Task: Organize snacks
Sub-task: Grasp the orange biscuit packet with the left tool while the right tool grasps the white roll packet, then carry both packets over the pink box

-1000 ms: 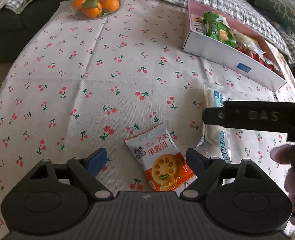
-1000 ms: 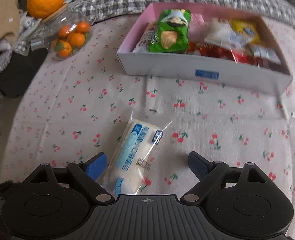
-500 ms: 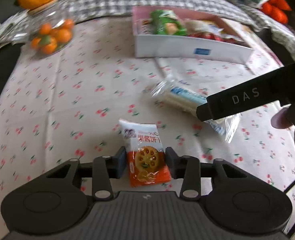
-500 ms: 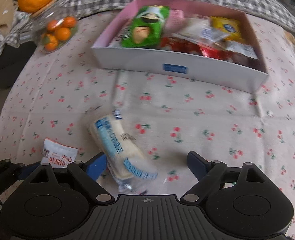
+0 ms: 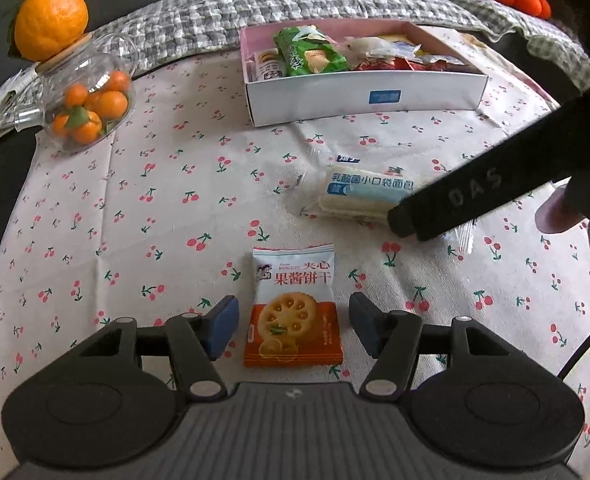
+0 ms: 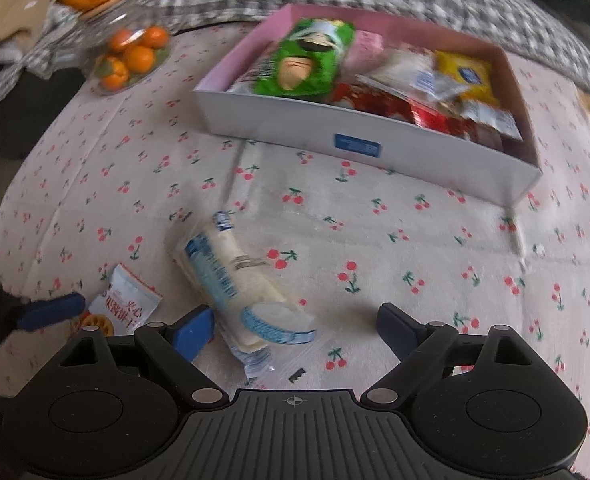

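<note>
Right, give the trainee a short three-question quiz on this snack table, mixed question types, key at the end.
1. True or false: the biscuit packet lies between the left gripper pads with gaps on both sides.
2. Which is nearer the snack box: A) the biscuit packet, B) the bread packet?
3. Fill in: the glass jar holds small ______ fruits.

Key
1. True; the pads are clear of it, the jaws having just been opening.
2. B.
3. Orange.
</note>
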